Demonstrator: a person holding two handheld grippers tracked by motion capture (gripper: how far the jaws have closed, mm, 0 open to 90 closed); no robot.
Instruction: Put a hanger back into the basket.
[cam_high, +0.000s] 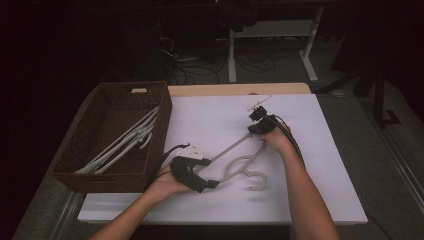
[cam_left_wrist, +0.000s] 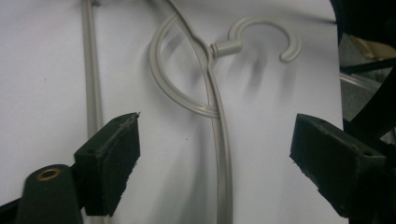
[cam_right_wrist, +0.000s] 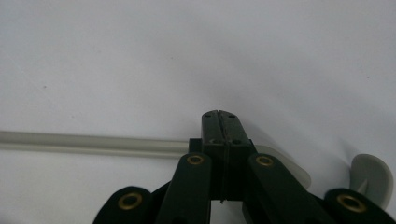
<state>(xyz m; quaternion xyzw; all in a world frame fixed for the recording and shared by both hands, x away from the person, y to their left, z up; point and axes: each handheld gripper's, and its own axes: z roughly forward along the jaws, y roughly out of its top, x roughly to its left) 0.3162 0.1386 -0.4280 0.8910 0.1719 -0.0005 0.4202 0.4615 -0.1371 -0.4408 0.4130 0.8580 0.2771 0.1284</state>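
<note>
While my left gripper rests low on the white table cover, its jaws stand wide apart with nothing pinched between them. In the left gripper view the pale grey plastic clothes hanger runs up between the two black pads, clear of both; its arm rises from the bottom edge, a rounded loop bulges to the left, and the open hook curls at the top right. The straight bottom bar of the hanger runs just past the left pad.

My right gripper sits farther up the table, at the far corner of that hanger. In the right gripper view its jaws are pressed together, face to face, right where the grey bar meets them from the left; the bar's end disappears behind the closed tips, and rounded grey parts of the hanger show at the right of them. It looks pinched there, though the contact itself is hidden behind the jaws.

From the high view the hanger lies flat on the white cover between my two hands, hook nearest to me. To my left stands a dark brown woven basket, touching the cover's edge, with several more pale hangers lying slantwise inside it.
</note>
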